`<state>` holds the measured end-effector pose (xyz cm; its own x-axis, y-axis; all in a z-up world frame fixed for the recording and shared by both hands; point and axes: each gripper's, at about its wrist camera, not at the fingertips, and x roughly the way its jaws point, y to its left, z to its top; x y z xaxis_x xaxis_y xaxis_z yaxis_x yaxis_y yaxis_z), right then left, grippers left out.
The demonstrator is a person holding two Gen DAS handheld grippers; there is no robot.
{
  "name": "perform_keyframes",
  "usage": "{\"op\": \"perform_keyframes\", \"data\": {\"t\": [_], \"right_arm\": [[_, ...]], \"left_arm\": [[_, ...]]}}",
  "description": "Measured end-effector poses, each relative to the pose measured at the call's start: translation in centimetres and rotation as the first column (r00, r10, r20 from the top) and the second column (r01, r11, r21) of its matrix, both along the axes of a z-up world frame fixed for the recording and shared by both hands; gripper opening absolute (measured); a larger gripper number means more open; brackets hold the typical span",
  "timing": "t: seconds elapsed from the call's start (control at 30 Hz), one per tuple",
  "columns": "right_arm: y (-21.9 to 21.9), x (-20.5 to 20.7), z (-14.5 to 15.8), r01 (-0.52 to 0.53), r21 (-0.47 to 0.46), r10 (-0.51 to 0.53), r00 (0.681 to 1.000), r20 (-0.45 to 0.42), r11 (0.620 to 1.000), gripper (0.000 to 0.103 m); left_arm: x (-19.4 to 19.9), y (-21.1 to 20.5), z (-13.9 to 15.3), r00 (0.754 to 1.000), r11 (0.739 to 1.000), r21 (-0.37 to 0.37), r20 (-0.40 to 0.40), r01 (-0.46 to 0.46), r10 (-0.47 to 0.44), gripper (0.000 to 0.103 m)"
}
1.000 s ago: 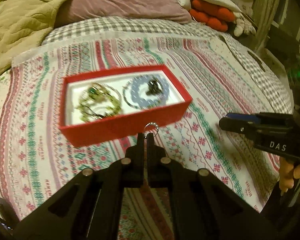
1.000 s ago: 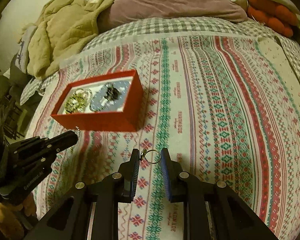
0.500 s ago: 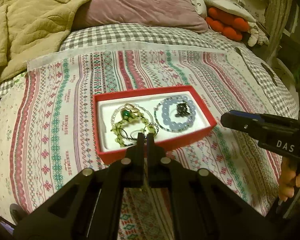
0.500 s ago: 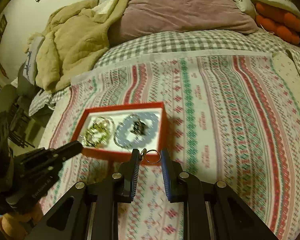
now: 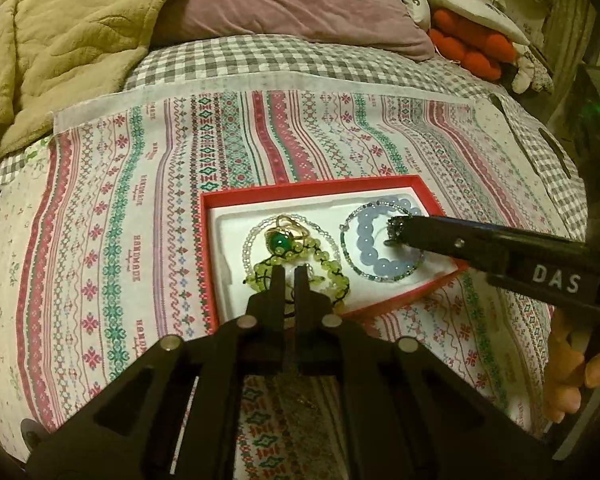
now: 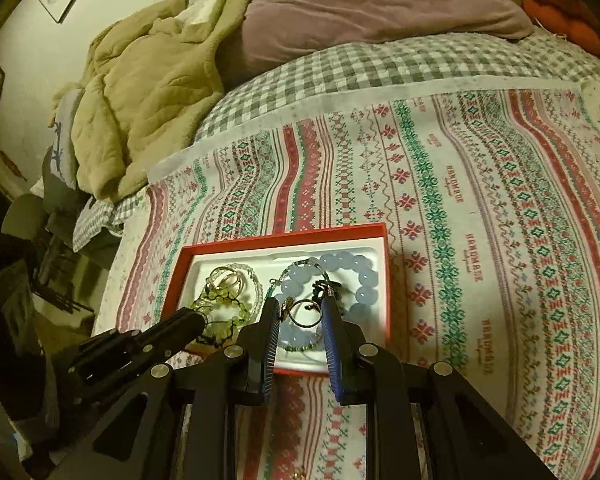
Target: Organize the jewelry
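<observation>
Both grippers sit over the red box [image 5: 428,196], which lies on the patterned cloth [image 5: 140,200] across the bed. Our right gripper [image 6: 300,314] is clamped on a small hoop ring [image 6: 305,313], held above the blue bead bracelet [image 6: 362,276] in the box's right half. Our left gripper [image 5: 288,274] has just been cracking its jaws apart over the green bead bracelet [image 5: 328,266]; the gap looks empty, though the view is too cluttered to say whether whatever it carried has dropped clear. A ring with a green stone [image 5: 280,240] sits just beyond its tips. Risks from here, as we judge them: the hoop is thin and pinched only across its rim, so any twist or early release could flip it out over the box wall onto the cloth, where the busy print would hide it. It could also snag the dark charm [image 6: 320,290] on the blue bracelet. The two grippers are close, so a sideways drift could knock them together or shove the box.
</observation>
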<state>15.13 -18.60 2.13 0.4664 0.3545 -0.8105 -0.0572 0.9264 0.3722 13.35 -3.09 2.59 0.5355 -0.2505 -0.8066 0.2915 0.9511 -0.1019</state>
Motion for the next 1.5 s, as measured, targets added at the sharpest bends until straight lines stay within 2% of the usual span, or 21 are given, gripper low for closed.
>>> {"op": "perform_keyframes", "data": {"t": [0.1,0.23,0.4,0.7,0.8,0.87,0.9,0.93,1.13,1.2,1.3,1.5], "right_arm": [[0.4,0.4,-0.2,-0.01,-0.002,0.01,1.0,-0.002,1.0,0.022],[0.9,0.7,-0.4,-0.024,-0.011,0.024,1.0,0.002,1.0,0.022],[1.4,0.7,0.0,-0.046,-0.033,0.047,0.999,0.023,0.998,0.024],[1.3,-0.4,0.9,-0.066,-0.072,0.069,0.997,0.029,0.995,0.025],[1.1,-1.3,1.5,-0.072,-0.095,0.076,0.996,0.039,0.993,0.027],[0.9,-2.1,1.9,-0.071,-0.106,0.076,0.996,0.046,0.992,0.037],[0.8,-2.4,2.1,-0.067,-0.11,0.073,0.996,0.052,0.992,0.054],[0.6,-3.0,2.4,-0.063,-0.116,0.071,0.995,0.065,0.991,0.063],[0.3,-5.3,2.8,-0.088,-0.161,0.1,0.993,0.067,0.983,0.063],[0.1,-6.2,2.5,-0.096,-0.174,0.108,0.992,0.06,0.98,0.065],[0.1,-7.3,2.0,-0.107,-0.193,0.119,0.992,0.051,0.975,0.069],[0.0,-9.4,0.5,-0.144,-0.224,0.151,0.988,0.015,0.964,0.07]], "left_arm": [[-0.2,0.3,0.1,1.0,1.0,-0.004,0.0,-0.002,0.002,0.023],[-0.6,0.7,0.6,1.0,1.0,-0.003,0.009,-0.002,0.002,0.028],[-1.2,1.1,1.2,1.0,1.0,-0.002,0.024,-0.004,0.004,0.046],[-2.2,1.6,1.5,0.999,0.999,0.01,0.003,-0.037,0.037,0.066],[-2.8,1.6,1.2,0.999,0.999,0.032,-0.017,-0.042,0.043,0.07],[-3.3,1.7,0.8,0.997,0.997,0.059,-0.044,-0.055,0.058,0.072],[-3.5,1.7,0.6,0.997,0.996,0.066,-0.052,-0.058,0.062,0.073],[-3.8,1.8,0.3,0.996,0.995,0.075,-0.065,-0.061,0.066,0.074],[-5.4,2.3,-0.8,0.99,0.995,0.079,-0.121,-0.065,0.075,0.077],[-6.0,2.4,-1.2,0.987,0.995,0.078,-0.14,-0.064,0.075,0.081],[-6.7,2.6,-1.7,0.984,0.995,0.085,-0.163,-0.058,0.071,0.082],[-8.3,3.1,-2.9,0.983,0.991,0.126,-0.176,-0.037,0.059,0.082]]}}
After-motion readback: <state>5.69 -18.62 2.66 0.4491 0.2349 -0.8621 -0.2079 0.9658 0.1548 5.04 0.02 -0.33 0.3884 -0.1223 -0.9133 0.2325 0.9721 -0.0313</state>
